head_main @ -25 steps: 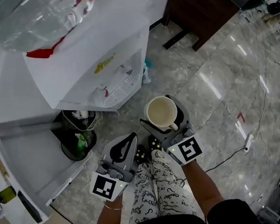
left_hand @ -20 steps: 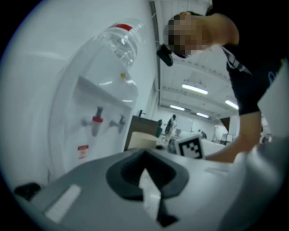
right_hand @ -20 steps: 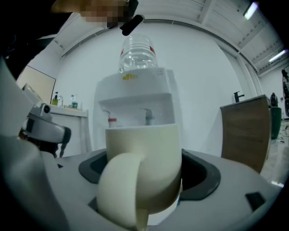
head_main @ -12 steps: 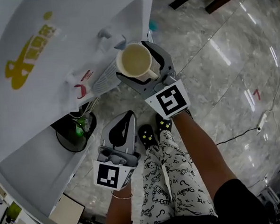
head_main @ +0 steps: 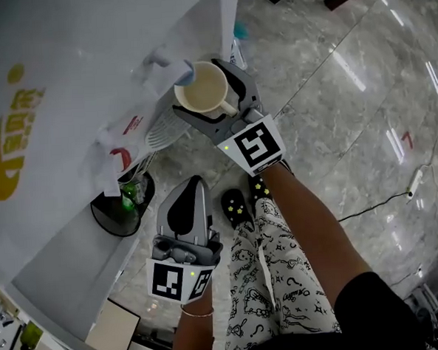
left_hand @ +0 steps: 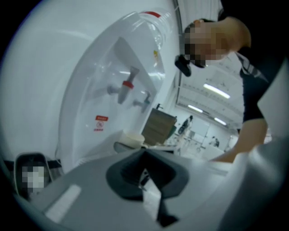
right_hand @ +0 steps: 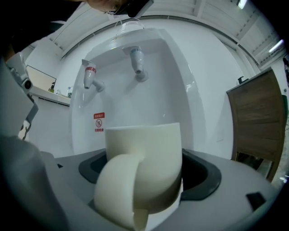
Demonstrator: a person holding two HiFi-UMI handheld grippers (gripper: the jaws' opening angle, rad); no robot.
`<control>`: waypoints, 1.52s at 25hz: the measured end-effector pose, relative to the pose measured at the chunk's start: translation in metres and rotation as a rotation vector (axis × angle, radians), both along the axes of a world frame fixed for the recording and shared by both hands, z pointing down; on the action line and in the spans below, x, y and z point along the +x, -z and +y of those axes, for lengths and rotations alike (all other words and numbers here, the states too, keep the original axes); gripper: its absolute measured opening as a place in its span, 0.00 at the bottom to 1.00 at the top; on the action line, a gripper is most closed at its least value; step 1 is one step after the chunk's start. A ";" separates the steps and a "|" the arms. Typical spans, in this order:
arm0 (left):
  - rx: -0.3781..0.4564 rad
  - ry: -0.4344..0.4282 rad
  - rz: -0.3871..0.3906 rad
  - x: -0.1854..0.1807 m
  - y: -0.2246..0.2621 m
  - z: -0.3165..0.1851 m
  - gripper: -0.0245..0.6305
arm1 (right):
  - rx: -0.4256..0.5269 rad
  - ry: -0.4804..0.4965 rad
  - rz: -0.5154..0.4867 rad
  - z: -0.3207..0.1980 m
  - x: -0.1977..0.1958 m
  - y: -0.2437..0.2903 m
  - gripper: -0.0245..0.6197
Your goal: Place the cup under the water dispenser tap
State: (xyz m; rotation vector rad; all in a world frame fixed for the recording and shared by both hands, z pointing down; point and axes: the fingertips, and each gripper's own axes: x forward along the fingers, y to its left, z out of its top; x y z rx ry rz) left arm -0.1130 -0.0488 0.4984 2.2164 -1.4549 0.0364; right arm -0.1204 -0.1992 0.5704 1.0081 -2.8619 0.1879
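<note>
Stood over polished grey stone floor (head_main: 332, 90), patterned trousers (head_main: 262, 279) at the bottom of the head view. Nearest, carried left gripper (head_main: 195, 181) low beside the leg, jaws pressed together on nothing, idle. Further out, held right gripper (head_main: 213, 103) up at the white water dispenser (head_main: 87, 82), clamped across the body of the cream cup (right_hand: 146, 162), handle turned back toward the wrist, mouth upward and empty. Had the cup in the air in front of the recess, rim just beside the blue tap (right_hand: 137, 61) as seen from above, and below it in the right gripper view, with the red tap (right_hand: 90, 77) off to the left. Hung it near the slatted drip tray (head_main: 161, 133), not yet set down. Judged the cup stiff, smooth-glazed, probably ceramic: some weight, apt to slip against hard jaws and to chip on a knock, so best gripped across the wall as here, level, rather than by the handle. Beyond, glimpsed a brown wooden cabinet (right_hand: 257, 122).
</note>
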 end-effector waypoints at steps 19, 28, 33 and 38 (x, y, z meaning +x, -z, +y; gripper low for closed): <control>-0.009 -0.022 0.128 0.028 0.019 0.010 0.02 | -0.018 0.055 0.054 0.008 0.001 0.015 0.72; 0.073 -0.009 0.019 0.012 0.087 0.020 0.02 | -0.138 0.019 -0.059 0.075 0.075 0.128 0.72; 0.168 -0.099 -0.029 0.024 0.189 0.018 0.02 | -0.263 -0.063 -0.130 0.121 0.143 0.226 0.06; 0.207 -0.148 -0.079 0.032 0.287 0.023 0.02 | -0.281 -0.019 -0.079 0.146 0.154 0.330 0.06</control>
